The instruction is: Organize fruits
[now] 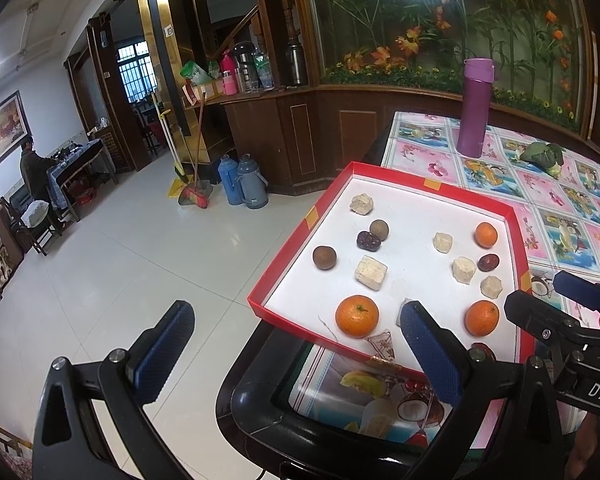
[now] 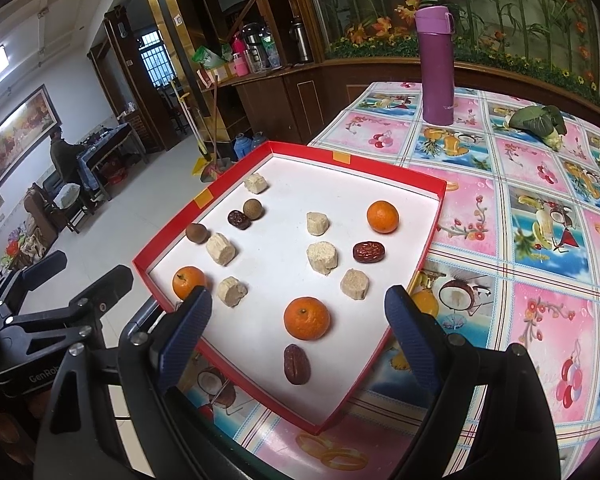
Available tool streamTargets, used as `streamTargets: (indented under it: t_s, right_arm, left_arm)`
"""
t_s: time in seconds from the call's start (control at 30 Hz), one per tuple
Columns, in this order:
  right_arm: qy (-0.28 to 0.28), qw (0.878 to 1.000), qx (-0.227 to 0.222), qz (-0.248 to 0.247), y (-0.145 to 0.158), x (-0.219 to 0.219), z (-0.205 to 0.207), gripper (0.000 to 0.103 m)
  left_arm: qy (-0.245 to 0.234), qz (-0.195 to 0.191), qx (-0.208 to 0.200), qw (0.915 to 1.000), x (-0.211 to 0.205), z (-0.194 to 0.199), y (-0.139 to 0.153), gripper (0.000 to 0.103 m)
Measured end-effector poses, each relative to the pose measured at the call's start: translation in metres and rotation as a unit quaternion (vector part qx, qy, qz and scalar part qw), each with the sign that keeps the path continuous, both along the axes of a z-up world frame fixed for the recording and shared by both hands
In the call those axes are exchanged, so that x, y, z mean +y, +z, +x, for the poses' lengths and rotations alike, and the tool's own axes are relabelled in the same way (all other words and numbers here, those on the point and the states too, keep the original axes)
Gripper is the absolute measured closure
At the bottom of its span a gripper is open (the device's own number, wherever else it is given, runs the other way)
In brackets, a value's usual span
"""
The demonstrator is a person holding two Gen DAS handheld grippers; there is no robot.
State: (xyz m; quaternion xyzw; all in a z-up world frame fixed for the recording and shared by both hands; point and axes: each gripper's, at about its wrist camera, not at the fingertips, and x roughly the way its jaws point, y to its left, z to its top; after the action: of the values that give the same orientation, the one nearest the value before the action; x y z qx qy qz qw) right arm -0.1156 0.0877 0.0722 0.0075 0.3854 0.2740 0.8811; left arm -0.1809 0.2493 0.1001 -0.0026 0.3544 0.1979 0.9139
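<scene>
A tray (image 2: 416,276) is set on the table (image 2: 540,320), overhanging its left edge. Oranges (image 2: 306,317), dates (image 2: 368,252) and cut pieces (image 2: 322,257) are scattered apart inside it. A flask (image 2: 437,66) is placed behind the tray, with a leafy vegetable (image 2: 538,118) at its right.

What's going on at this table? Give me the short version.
A person holds two handheld grippers over a shallow red tray on a table with a flowery cloth. Scattered in the tray are three oranges, dark red dates, small brown round fruits and pale beige chunks. Both the left gripper and right gripper are open and hold nothing, so no sorting is under way at this moment.
</scene>
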Motion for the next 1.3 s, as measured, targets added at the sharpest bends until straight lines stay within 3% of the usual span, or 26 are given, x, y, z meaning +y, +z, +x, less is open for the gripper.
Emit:
streamTargets:
  t_s: [0.83,1.3]
  right_arm:
    - [-0.021,0.999,-0.049,0.010,0.028,-0.012,-0.033,0.015]
    - [-0.029,0.998,-0.050,0.015,0.032,-0.018,-0.030,0.015]
  left_arm:
    - [-0.022,0.005,-0.039,0.9990,-0.014,-0.032,0.023,0.000]
    - [-0.008,0.007,-0.044,0.9990,-0.003,-0.026,0.024,0.000]
